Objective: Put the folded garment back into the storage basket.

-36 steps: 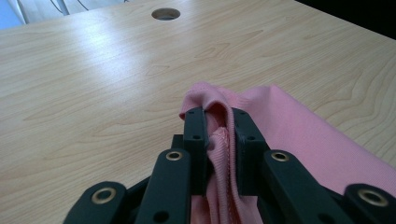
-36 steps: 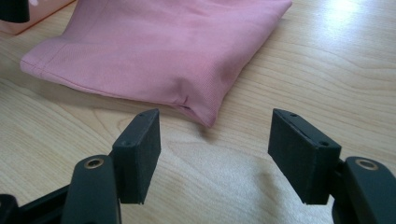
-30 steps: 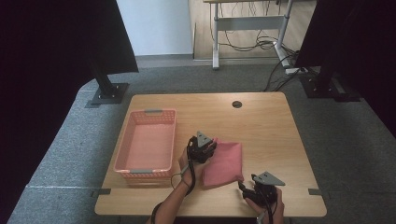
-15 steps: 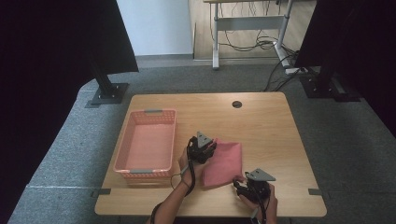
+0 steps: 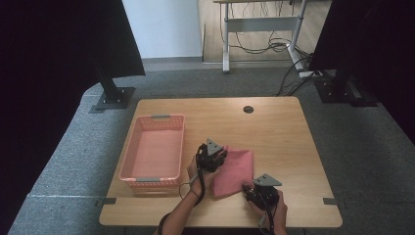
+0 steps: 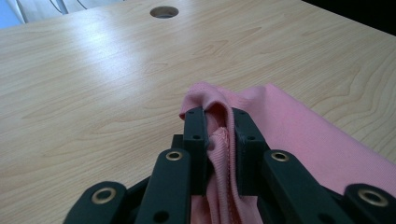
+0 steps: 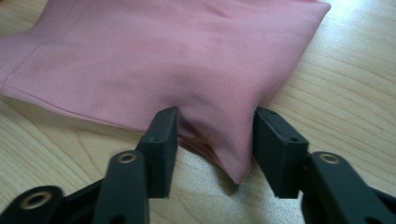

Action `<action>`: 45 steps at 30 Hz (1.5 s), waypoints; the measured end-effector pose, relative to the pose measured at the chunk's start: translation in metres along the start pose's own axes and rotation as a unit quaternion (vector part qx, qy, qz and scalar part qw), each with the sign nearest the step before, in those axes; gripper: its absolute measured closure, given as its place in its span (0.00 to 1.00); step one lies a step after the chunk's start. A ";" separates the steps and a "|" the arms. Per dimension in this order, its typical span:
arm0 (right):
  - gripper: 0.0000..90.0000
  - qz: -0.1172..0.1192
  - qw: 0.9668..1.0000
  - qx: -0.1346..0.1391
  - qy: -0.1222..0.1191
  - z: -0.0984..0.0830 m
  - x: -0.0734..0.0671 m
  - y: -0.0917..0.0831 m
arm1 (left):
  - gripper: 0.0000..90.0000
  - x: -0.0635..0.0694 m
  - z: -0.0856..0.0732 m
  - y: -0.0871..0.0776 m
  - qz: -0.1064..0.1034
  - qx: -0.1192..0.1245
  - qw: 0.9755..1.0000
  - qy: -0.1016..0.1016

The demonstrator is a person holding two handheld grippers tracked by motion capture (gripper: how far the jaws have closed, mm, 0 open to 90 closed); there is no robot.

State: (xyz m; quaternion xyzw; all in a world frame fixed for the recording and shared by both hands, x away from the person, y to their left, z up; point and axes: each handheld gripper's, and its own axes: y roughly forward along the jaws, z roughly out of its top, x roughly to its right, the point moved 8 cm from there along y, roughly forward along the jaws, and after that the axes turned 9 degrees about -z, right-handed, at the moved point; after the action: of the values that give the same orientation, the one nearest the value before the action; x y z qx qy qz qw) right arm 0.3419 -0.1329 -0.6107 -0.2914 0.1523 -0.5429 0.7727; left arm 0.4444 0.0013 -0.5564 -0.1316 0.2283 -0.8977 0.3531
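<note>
A: Since the earlier frame the right gripper (image 5: pixel 254 188) has slid toward the upper left of the high view, up to the near corner of the pink cloth (image 5: pixel 235 171), and its jaws have just been closing.

B: Gripping yet?

A: Not clearly; in the right gripper view the cloth's corner sits between the two fingers (image 7: pixel 161 137), bunched against the left one, the right one just beside it.

B: And the left gripper (image 6: pixel 219 140)?

A: Clamped on a fold of cloth at its left edge, lower centre of the table (image 5: pixel 293 127), right of the pink basket (image 5: pixel 128 165)
</note>
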 end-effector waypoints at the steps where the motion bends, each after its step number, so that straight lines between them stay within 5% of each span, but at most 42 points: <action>1: 0.62 -0.003 1.000 -0.001 -0.003 0.000 0.000 0.000 | 0.87 0.000 0.000 0.000 0.000 0.000 1.000 0.000; 11: 0.91 -0.025 0.999 0.000 -0.025 0.002 0.000 0.001 | 0.87 0.003 0.000 0.001 0.003 0.003 1.000 0.000; 26: 0.93 -0.040 0.998 0.023 -0.039 0.006 0.000 -0.005 | 0.87 0.001 0.000 -0.004 0.001 0.007 1.000 -0.005; 45: 0.93 -0.049 0.995 0.079 -0.023 0.018 0.003 -0.024 | 0.87 0.002 0.011 -0.018 0.001 0.023 1.000 0.002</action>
State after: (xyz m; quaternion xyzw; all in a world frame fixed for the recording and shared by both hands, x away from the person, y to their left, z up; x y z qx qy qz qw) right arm 0.3350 -0.1364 -0.5813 -0.2494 0.0770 -0.5832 0.7693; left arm 0.4367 0.0078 -0.5377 -0.1212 0.2084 -0.9028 0.3561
